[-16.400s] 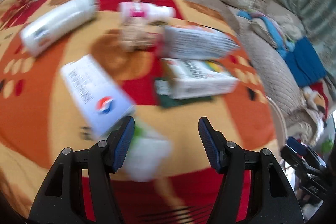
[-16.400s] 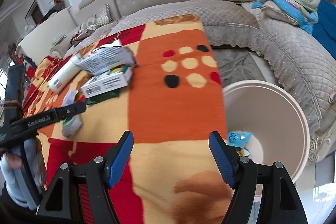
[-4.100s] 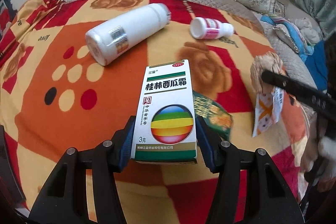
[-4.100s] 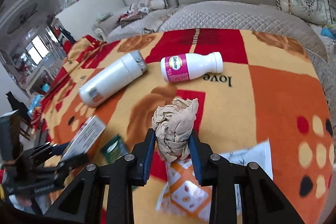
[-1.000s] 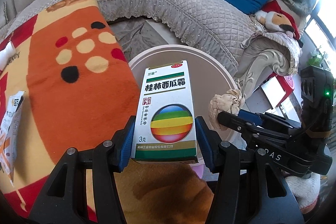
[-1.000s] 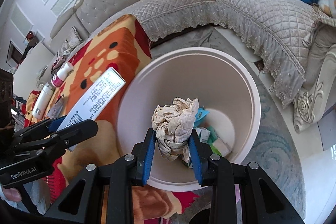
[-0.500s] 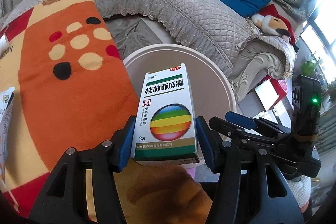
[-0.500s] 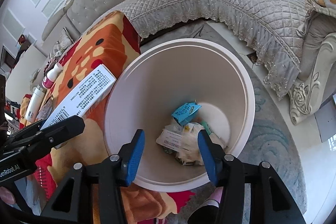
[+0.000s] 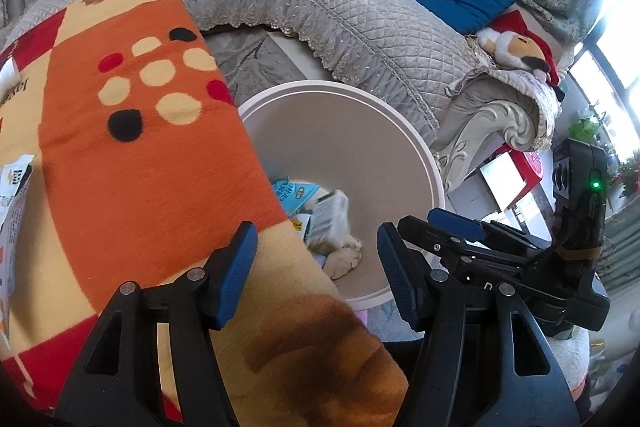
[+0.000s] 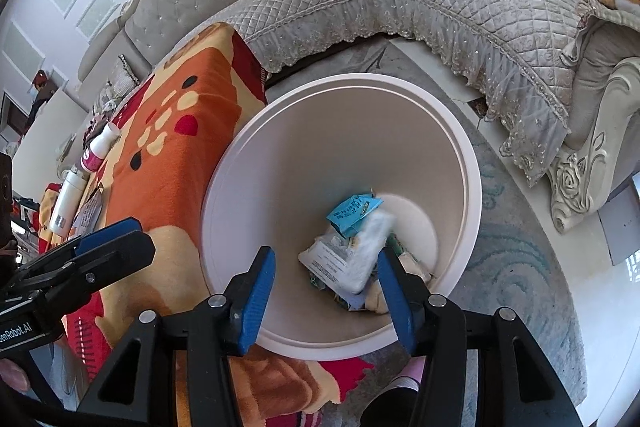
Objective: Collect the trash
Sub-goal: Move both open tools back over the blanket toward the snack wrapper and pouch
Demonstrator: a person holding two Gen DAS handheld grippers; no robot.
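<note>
The fingers of the left gripper [image 9: 312,267] stand wide apart with nothing between them, hanging over the near rim of the white bin [image 10: 472,163]. A moment ago they were clamped on a white medicine box; that box [image 10: 366,255] now shows as a pale blur down inside the bin, among the scraps at the bottom, so it looks to have only just been let go. Left of the bin, the orange patterned blanket [image 9: 132,163] covers the surface, its edge running right up beside the bin's rim. Far along it from the bin lie a pink-labelled bottle [image 10: 100,147] and a larger white bottle [image 10: 68,201], and a torn wrapper [image 9: 14,195] sits at the blanket's far left edge. These are still to be gathered.

In the bin, the box rests against a blue packet [image 10: 352,213], and the crumpled tissue [image 9: 342,261] lies on the side nearest the grippers.

Over to the right of the bin's near rim, the right gripper [image 10: 326,293] is just as wide open and just as empty; the tissue it carried a second ago is already down there. From the left camera it shows side-on, reaching in over the rim [image 9: 452,227].

So both loads are delivered. I'd judge this trip finished, and the next job is a swing back to the blanket for the bottles and the wrapper.
</note>
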